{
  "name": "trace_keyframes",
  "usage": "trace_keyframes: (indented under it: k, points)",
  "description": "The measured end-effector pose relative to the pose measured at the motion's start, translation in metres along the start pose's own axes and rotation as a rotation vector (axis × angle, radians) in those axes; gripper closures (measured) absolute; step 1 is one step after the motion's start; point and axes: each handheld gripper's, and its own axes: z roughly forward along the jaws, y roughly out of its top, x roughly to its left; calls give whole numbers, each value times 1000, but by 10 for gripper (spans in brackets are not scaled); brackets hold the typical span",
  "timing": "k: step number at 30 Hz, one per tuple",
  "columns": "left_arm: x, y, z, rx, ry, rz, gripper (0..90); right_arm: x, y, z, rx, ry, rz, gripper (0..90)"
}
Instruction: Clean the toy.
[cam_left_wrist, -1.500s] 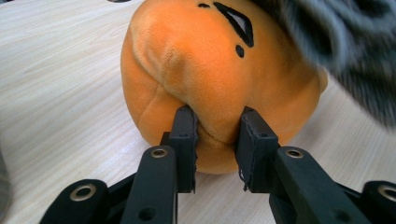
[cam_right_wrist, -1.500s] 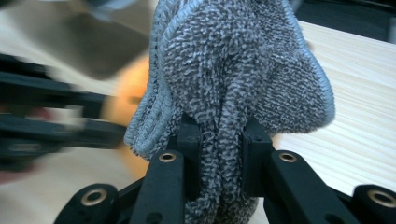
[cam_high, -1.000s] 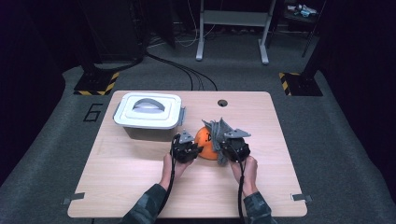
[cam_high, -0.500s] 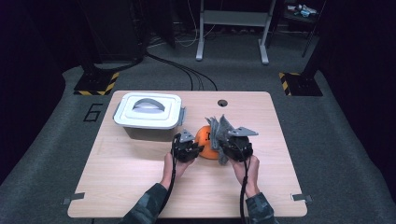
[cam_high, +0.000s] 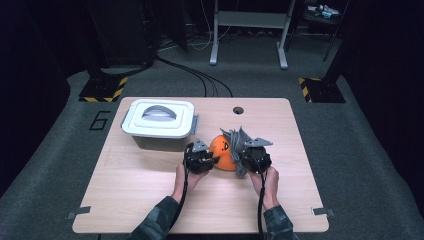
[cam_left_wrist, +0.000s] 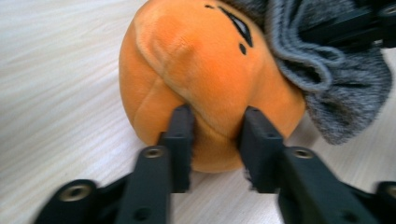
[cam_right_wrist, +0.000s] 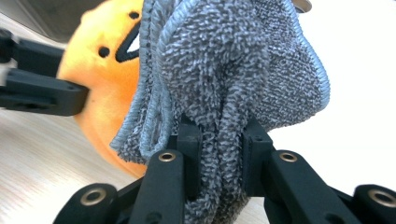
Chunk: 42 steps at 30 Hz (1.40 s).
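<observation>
From above I see the orange plush toy (cam_high: 221, 152) sitting on the wooden desk (cam_high: 140, 190) right of the middle, with my left tongs (cam_high: 212, 161) at its left flank and my right tongs (cam_high: 241, 159) at its right, both hands coming in from the near edge. A white lidded box (cam_high: 159, 120) stands just behind and to the left of the toy, apart from it.

The left gripper view gives what the high view cannot — the two black fingers (cam_left_wrist: 179, 135) dent a fold of orange plush (cam_left_wrist: 201, 74) between them. Those tongs have just been opening a little, yet the pads still press the fold. The same view shows the grey cloth (cam_left_wrist: 336, 79) draped against the far side of the toy.

The right gripper view shows my right tongs clamped tight on a bunched fold of that grey microfibre cloth (cam_right_wrist: 233, 84), which rises above the fingers (cam_right_wrist: 254, 154) with the toy (cam_right_wrist: 100, 84) just behind it — and the left tongs' black fingers (cam_right_wrist: 42, 93) reaching in from that picture's left edge.
</observation>
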Motion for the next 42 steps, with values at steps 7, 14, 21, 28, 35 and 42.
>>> trace_keyframes:
  k: [7, 14, 21, 28, 35, 42]
  points:
    - [-1, -2, 2, 11, 4, 38, 548, -8, 1, 2, -1, -5, 19, 739]
    - [-6, 2, 5, 4, 19, 53, 787, -8, 6, 1, -19, -6, 26, 736]
    - [-9, 5, 3, 10, 32, 44, 830, 15, 17, -25, -118, 1, -13, 734]
    - [-5, 3, 4, 29, 33, 19, 858, 39, 12, -7, -73, 10, -65, 734]
    - [-5, 2, 6, 24, 18, 5, 861, 7, -9, -11, -38, -28, -5, 734]
    - [-6, 3, 6, 17, 13, 13, 859, -22, -27, -3, 37, -78, 66, 733]
